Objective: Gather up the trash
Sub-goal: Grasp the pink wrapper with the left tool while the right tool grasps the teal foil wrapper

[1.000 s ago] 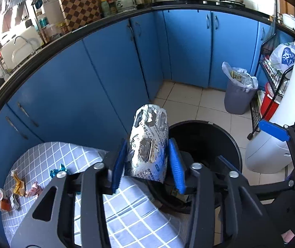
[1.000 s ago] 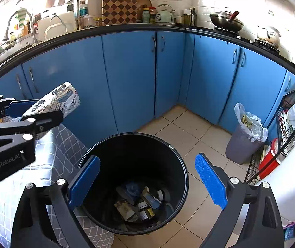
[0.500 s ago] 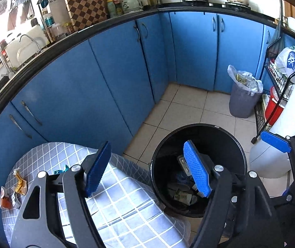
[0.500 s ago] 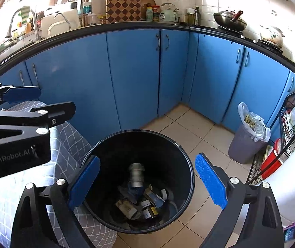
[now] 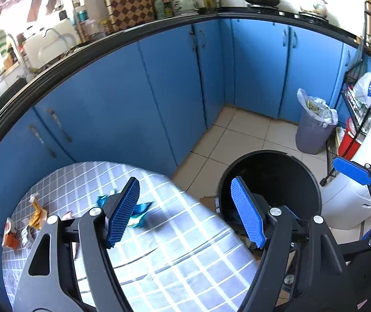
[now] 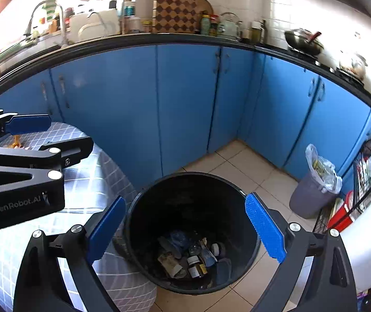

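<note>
Both claws released, empty: left claw [image 5: 185, 213], right claw [image 6: 185, 231] over black bin [image 6: 247, 197]. Next: teal wrapper [image 5: 140, 214] on worktop [image 5: 185, 260] beside bin; pinch low.

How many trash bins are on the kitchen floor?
2. The black bin stands beside the table; the grey bin, lined with a plastic bag, stands by the blue cabinets. Others may be hidden.
</note>
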`<action>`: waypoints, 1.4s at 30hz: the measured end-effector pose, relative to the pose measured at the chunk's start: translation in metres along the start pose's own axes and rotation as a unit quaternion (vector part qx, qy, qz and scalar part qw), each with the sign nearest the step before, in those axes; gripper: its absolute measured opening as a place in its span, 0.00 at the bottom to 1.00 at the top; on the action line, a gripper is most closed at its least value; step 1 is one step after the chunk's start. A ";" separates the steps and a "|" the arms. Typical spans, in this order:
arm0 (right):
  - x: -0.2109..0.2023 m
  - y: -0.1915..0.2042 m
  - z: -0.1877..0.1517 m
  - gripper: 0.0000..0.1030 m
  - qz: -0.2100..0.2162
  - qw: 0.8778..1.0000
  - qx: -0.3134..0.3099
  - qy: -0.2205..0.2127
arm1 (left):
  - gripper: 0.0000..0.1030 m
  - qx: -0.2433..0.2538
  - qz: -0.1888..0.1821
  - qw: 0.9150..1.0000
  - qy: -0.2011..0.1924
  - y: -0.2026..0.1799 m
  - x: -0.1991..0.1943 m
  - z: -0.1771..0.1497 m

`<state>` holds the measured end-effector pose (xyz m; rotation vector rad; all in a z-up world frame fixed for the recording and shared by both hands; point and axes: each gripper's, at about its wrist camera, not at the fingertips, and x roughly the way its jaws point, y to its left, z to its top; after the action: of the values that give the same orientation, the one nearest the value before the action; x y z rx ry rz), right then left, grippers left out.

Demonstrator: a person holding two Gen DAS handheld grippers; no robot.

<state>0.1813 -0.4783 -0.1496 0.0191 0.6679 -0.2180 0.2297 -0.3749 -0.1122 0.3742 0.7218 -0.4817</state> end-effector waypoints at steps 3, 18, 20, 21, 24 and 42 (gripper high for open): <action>0.000 0.012 0.004 0.88 0.008 1.000 -0.006 -0.002 | 0.71 -0.015 0.007 1.000 0.005 0.021 -0.002 -0.006; 0.016 0.099 0.020 0.88 0.059 0.996 -0.069 -0.001 | 0.71 -0.077 0.061 0.994 0.042 0.121 0.003 -0.056; 0.019 0.109 0.020 0.88 0.066 0.995 -0.077 0.003 | 0.70 -0.081 0.065 0.993 0.048 0.129 0.008 -0.062; 0.022 0.115 0.020 0.88 0.068 0.994 -0.082 0.005 | 0.70 -0.085 0.064 0.993 0.054 0.134 0.011 -0.065; 0.030 0.133 0.020 0.88 0.075 0.992 -0.101 0.012 | 0.70 -0.094 0.057 0.992 0.064 0.146 0.019 -0.073; 0.079 0.186 0.035 0.88 0.086 0.981 -0.169 0.033 | 0.61 -0.111 0.042 0.988 0.096 0.188 0.058 -0.081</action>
<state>0.3012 -0.3145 -0.1805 -0.2420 0.7582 0.0658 0.3251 -0.1970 -0.1790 0.2411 0.9326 -0.2840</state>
